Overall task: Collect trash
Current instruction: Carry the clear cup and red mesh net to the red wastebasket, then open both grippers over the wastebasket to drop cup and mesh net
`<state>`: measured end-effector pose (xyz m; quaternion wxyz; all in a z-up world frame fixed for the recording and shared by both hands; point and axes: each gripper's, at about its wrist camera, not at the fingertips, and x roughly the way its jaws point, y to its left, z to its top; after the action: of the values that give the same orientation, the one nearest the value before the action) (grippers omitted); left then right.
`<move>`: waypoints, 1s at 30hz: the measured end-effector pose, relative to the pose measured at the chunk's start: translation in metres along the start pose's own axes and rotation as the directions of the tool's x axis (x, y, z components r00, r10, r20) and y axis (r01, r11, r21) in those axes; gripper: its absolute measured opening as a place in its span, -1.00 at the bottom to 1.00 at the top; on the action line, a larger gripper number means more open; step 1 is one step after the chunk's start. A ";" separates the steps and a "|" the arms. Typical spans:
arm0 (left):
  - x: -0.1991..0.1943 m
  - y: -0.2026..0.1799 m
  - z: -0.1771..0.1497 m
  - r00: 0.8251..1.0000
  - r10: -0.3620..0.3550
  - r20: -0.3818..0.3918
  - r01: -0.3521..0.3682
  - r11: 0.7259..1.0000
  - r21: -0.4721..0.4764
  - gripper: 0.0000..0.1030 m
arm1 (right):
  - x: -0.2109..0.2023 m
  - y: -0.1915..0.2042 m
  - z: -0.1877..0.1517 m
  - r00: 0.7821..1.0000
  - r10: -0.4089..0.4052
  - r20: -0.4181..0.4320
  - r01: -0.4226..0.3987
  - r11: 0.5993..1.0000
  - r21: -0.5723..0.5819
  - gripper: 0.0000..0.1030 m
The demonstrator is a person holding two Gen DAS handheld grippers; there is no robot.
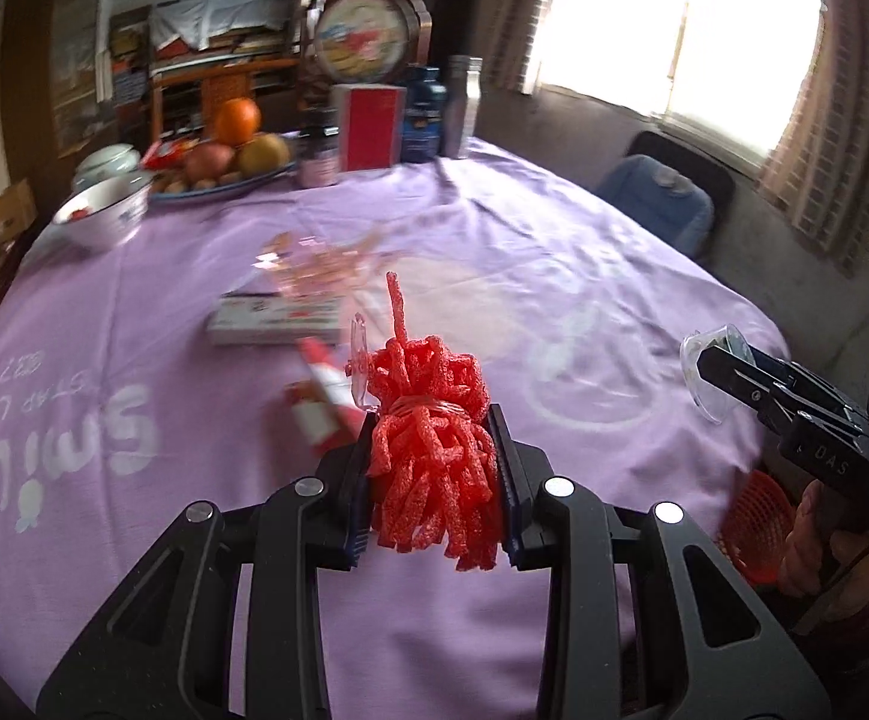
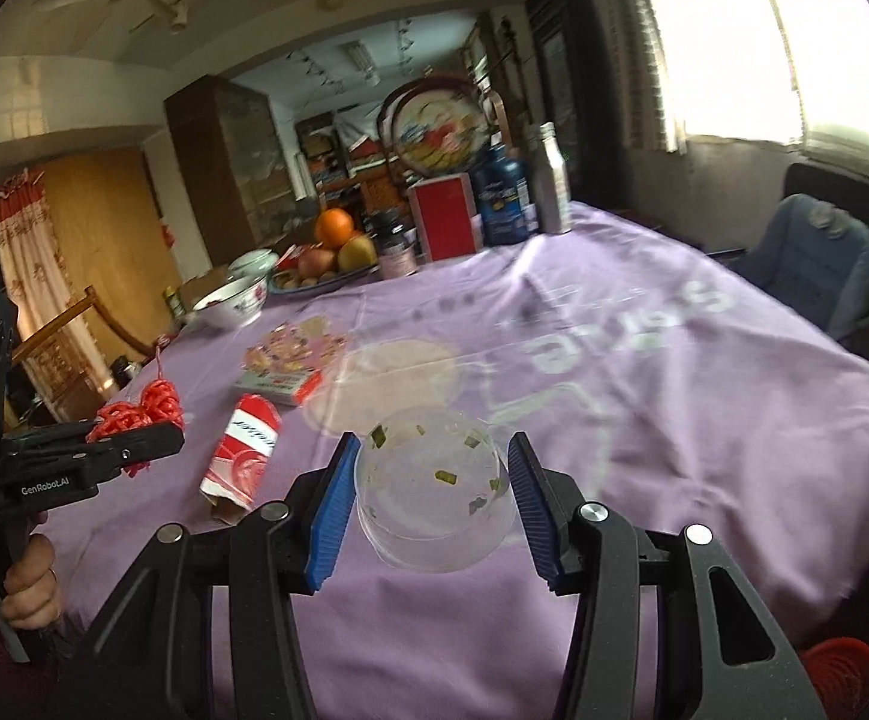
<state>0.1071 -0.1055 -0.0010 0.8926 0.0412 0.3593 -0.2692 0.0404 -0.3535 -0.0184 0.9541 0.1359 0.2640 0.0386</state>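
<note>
The left tool (image 1: 434,456) is closed on a bundle of red foam netting (image 1: 434,420), its two pads pressing the bundle from both sides, with loose strands sticking up past the fingertips and hanging down below them. A sliver of clear plastic stands against the bundle's left side. The right tool (image 2: 431,495) holds a clear plastic cup (image 2: 434,495) between its blue pads (image 2: 329,516); the cup carries small green scraps on its inner wall, and the jaws stand fairly wide, touching its sides.

Both tools hover above a tabletop (image 2: 674,420) covered by a purple printed cloth. Just ahead and left of the right tool lies a red and white paper carton (image 2: 245,456) on its side. Beyond it rests a flat box (image 2: 278,381) with a crinkled clear wrapper (image 2: 296,348) on top. Farther off, toward the far edge, stand a white bowl (image 2: 230,300), a fruit plate (image 2: 326,276) with an orange (image 2: 333,227), a red box (image 2: 443,216) and several bottles. Low at the right tool's right a red mesh basket (image 2: 839,669) shows beside the tabletop.
</note>
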 end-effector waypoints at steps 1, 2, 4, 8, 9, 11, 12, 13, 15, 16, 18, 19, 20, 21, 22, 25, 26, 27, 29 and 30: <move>0.001 -0.010 0.001 1.000 -0.017 0.000 0.017 1.000 0.016 -0.33 | -0.007 -0.005 -0.002 1.000 -0.015 0.010 0.015 1.000 0.005 -0.02; 0.002 -0.018 0.001 1.000 -0.031 0.000 0.031 0.999 0.030 -0.33 | -0.017 -0.014 -0.004 0.999 -0.036 0.023 0.036 0.999 0.016 -0.02; 0.005 -0.038 0.002 0.998 -0.063 -0.001 0.063 0.996 0.066 -0.32 | -0.036 -0.030 -0.010 0.996 -0.077 0.044 0.076 0.996 0.038 -0.02; 0.011 -0.075 0.002 0.993 -0.121 -0.010 0.121 0.985 0.124 -0.31 | -0.074 -0.062 -0.023 0.980 -0.185 0.080 0.178 0.980 0.087 -0.02; 0.013 -0.083 0.001 0.991 -0.134 -0.015 0.135 0.981 0.136 -0.31 | -0.082 -0.070 -0.027 0.975 -0.207 0.085 0.198 0.975 0.102 -0.02; 0.017 -0.101 0.000 0.985 -0.168 -0.030 0.170 0.972 0.159 -0.31 | -0.104 -0.091 -0.037 0.959 -0.268 0.092 0.253 0.956 0.145 -0.02; 0.020 -0.108 0.000 0.983 -0.181 -0.039 0.185 0.968 0.169 -0.31 | -0.110 -0.098 -0.041 0.953 -0.288 0.093 0.272 0.949 0.158 -0.02; 0.023 -0.118 0.000 0.979 -0.196 -0.049 0.201 0.962 0.182 -0.31 | -0.122 -0.110 -0.048 0.942 -0.323 0.089 0.303 0.936 0.181 -0.02; 0.029 -0.137 -0.002 0.973 -0.219 -0.069 0.229 0.951 0.207 -0.31 | -0.135 -0.126 -0.059 0.929 -0.362 0.077 0.339 0.916 0.214 -0.02; 0.031 -0.144 -0.004 0.971 -0.227 -0.076 0.238 0.947 0.216 -0.31 | -0.142 -0.135 -0.065 0.921 -0.382 0.069 0.358 0.905 0.231 -0.02; 0.035 -0.162 -0.006 0.966 -0.241 -0.093 0.257 0.936 0.239 -0.31 | -0.153 -0.153 -0.078 0.906 -0.420 0.051 0.394 0.881 0.261 -0.02; 0.038 -0.172 -0.007 0.963 -0.247 -0.104 0.266 0.930 0.255 -0.31 | -0.157 -0.161 -0.085 0.899 -0.435 0.041 0.409 0.870 0.275 -0.02; 0.040 -0.180 -0.008 0.961 -0.252 -0.112 0.274 0.925 0.265 -0.31 | -0.161 -0.173 -0.095 0.893 -0.450 0.024 0.423 0.856 0.297 -0.02; 0.044 -0.190 -0.010 0.958 -0.259 -0.124 0.284 0.917 0.279 -0.31 | -0.163 -0.181 -0.103 0.889 -0.459 0.010 0.433 0.845 0.314 -0.02; 0.046 -0.197 -0.010 0.956 -0.262 -0.131 0.290 0.913 0.288 -0.31 | -0.161 -0.200 -0.118 0.881 -0.471 -0.032 0.451 0.820 0.353 -0.02; 0.055 -0.220 -0.013 0.948 -0.276 -0.157 0.313 0.896 0.316 -0.31 | -0.153 -0.227 -0.140 0.864 -0.490 -0.120 0.496 0.783 0.374 0.08; 0.059 -0.228 -0.014 0.945 -0.280 -0.168 0.322 0.890 0.324 -0.31 | -0.150 -0.234 -0.145 0.857 -0.495 -0.143 0.509 0.773 0.378 0.28; 0.063 -0.236 -0.015 0.942 -0.285 -0.180 0.331 0.884 0.330 -0.31 | -0.152 -0.241 -0.152 0.850 -0.505 -0.153 0.521 0.756 0.397 0.37; 0.069 -0.249 -0.017 0.936 -0.291 -0.201 0.345 0.875 0.340 -0.30 | -0.156 -0.248 -0.158 0.854 -0.501 -0.144 0.510 0.746 0.428 0.45; 0.074 -0.257 -0.019 0.931 -0.294 -0.216 0.354 0.868 0.348 -0.31 | -0.160 -0.251 -0.159 0.856 -0.499 -0.136 0.503 0.744 0.440 0.45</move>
<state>0.0084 -0.3531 -0.0329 0.7786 0.1735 0.3705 -0.4759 -0.1780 -0.5797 -0.1411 0.8678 0.2819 0.2966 -0.2819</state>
